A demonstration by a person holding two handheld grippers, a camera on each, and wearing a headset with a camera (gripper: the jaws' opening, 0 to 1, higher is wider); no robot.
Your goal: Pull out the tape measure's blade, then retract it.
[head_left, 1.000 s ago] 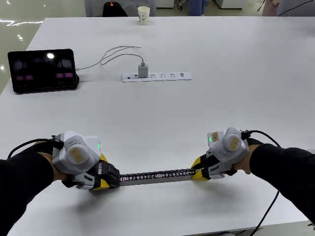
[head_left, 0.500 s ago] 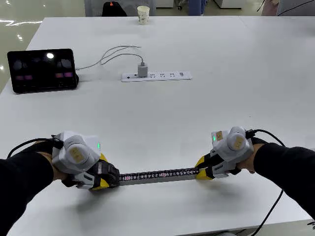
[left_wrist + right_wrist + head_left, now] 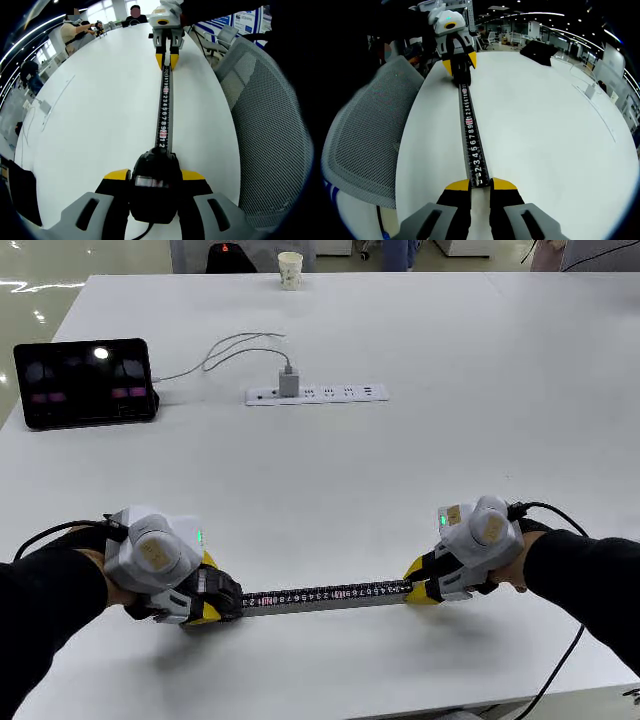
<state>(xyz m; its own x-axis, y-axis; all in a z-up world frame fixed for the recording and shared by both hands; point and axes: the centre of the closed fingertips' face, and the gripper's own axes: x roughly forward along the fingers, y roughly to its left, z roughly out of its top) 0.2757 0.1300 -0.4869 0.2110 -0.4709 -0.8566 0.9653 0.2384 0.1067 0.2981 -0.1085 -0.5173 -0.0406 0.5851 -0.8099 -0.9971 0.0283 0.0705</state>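
Tape measure (image 3: 154, 192) with its blade (image 3: 325, 594) drawn out between the left tongs (image 3: 211, 592) and right tongs (image 3: 413, 585), low on the white desk (image 3: 330, 490).
Head view: the blade lies flat on the desk, spanning from one pair of tongs to the other. Left gripper view: the jaws clamp the black case, and the blade runs straight ahead (numbers facing up). Right gripper view: the jaws are narrow, pinched on the blade's tip.

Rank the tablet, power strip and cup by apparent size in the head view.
1. tablet
2. power strip
3. cup
The cup stands farthest from the camera, so its true rank is unsure.
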